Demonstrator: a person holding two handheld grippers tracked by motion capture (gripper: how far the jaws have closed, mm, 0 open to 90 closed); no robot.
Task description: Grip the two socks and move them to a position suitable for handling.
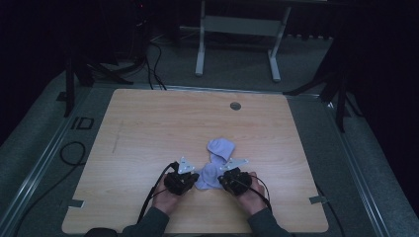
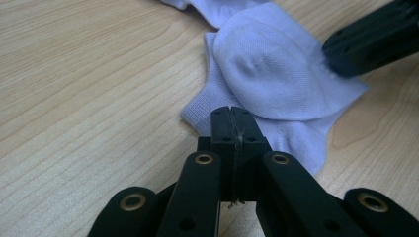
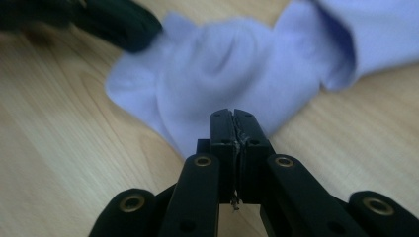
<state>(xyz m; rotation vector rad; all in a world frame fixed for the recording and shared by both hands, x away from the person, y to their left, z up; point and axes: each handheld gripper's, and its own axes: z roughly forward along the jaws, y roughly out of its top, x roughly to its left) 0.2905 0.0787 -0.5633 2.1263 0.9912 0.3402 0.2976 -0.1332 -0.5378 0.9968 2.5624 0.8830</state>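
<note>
Nearest the person, both hands come in at the tabletop's (image 1: 148, 128) 6 o'clock edge, forearms angled inward. The left tongs (image 1: 190, 178) are clenched, jaws pressed flat together at the near corner of the pale lilac sock (image 1: 210, 174), apparently pinching its hem (the fabric edge is hard to make out). The right tongs (image 1: 223, 180) are likewise clenched at its other side. The sock trails toward 12 o'clock. No writing can be read on it.
</note>
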